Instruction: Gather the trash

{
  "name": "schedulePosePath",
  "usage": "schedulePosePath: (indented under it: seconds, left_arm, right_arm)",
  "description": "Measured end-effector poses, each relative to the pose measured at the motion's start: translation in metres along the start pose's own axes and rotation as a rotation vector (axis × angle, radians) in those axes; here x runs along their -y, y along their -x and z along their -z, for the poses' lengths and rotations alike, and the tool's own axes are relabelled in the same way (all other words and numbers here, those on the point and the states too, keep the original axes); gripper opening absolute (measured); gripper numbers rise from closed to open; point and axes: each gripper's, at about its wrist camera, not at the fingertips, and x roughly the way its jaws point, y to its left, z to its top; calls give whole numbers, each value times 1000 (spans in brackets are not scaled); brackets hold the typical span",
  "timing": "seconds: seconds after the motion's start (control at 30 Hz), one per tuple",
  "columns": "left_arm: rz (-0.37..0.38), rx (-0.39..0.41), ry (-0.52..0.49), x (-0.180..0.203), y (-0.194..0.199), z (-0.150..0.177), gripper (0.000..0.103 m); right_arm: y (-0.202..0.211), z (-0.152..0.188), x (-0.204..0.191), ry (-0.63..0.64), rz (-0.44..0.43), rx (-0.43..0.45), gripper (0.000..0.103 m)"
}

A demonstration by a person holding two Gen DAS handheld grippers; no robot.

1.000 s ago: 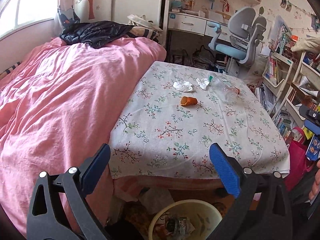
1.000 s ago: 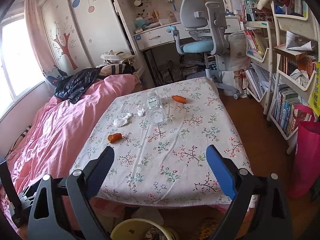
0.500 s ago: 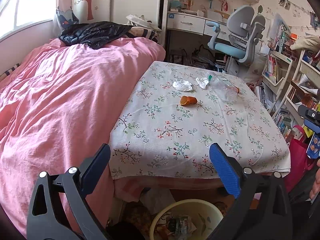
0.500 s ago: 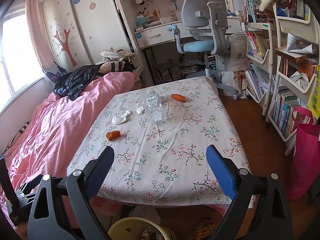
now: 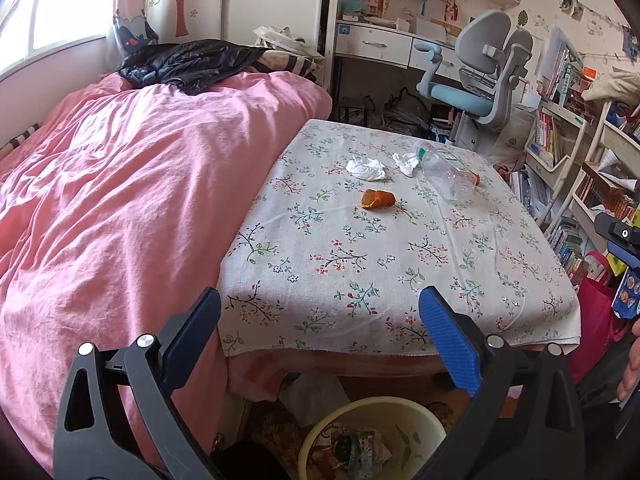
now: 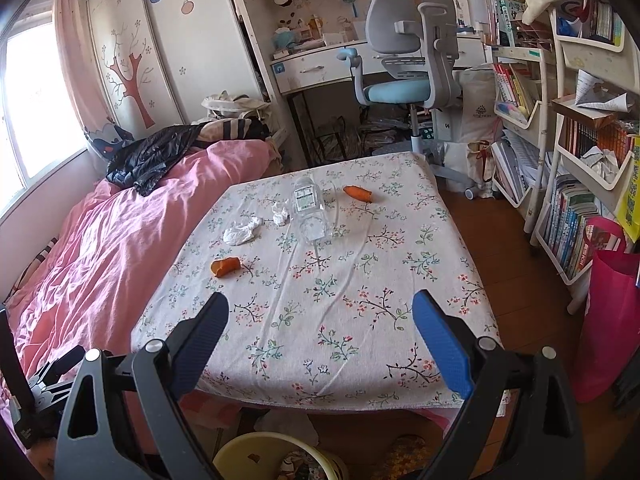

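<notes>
On the floral-cloth table point(image 5: 400, 264) point(image 6: 340, 280) lie two crumpled white tissues point(image 5: 366, 169) point(image 6: 242, 232), a second smaller tissue point(image 5: 406, 162) point(image 6: 280, 214), an orange carrot piece point(image 5: 378, 199) point(image 6: 226, 267), a clear plastic bottle point(image 5: 444, 168) point(image 6: 308, 208) on its side, and another carrot piece point(image 6: 358, 193). A yellow trash bin point(image 5: 372, 440) point(image 6: 276, 458) with wrappers inside stands on the floor below the table's near edge. My left gripper point(image 5: 320, 336) and right gripper point(image 6: 320, 340) are both open and empty, held above the near edge, well short of the trash.
A bed with a pink duvet point(image 5: 120, 200) runs along the table's left side, with a black jacket point(image 5: 188, 64) on it. A grey desk chair point(image 6: 404, 64) and desk stand behind. Bookshelves point(image 6: 580, 160) and a pink bag point(image 6: 608, 312) line the right.
Both views have shifted slightly; the grippers have drifted a little and stay open. The trash on the table has not moved.
</notes>
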Motion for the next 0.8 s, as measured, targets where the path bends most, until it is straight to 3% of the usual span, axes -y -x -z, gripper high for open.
schedulePosePath:
  seconds: [0.8]
  left_arm:
    - [-4,3,37,-6,0,-1,96]
  right_arm:
    - [-1,1,-2,5,2,-3,89]
